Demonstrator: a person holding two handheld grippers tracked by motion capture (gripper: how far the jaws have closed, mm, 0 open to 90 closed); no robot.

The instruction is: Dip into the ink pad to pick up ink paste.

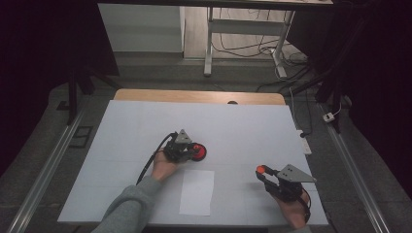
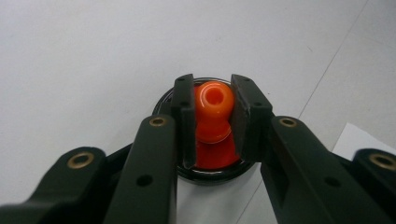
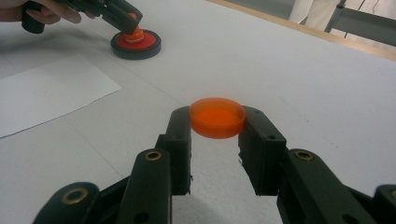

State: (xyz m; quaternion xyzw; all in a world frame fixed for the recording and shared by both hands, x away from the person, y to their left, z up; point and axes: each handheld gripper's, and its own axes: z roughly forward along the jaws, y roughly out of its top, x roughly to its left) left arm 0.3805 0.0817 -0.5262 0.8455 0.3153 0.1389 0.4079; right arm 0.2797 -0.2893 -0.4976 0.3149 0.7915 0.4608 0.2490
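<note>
- The left gripper (image 1: 190,151), held over the middle of the white table (image 1: 126,141), has its jaws clamped on an orange ball-ended fitting (image 2: 213,103) that stands upright in a round black base with a red centre (image 2: 212,173).
- In the left gripper view the pads press the fitting from both sides; its lower part and most of the base are hidden behind the jaws.
- The right gripper (image 1: 263,173), near the table's right front, grips an orange shallow cap (image 3: 217,117) by its rim, open side up, just above the table.
- A white paper sheet (image 1: 197,191) lies flat between the two hands, apart from both.
- From the high view the cap is a small orange dot; its shape cannot be made out there.
</note>
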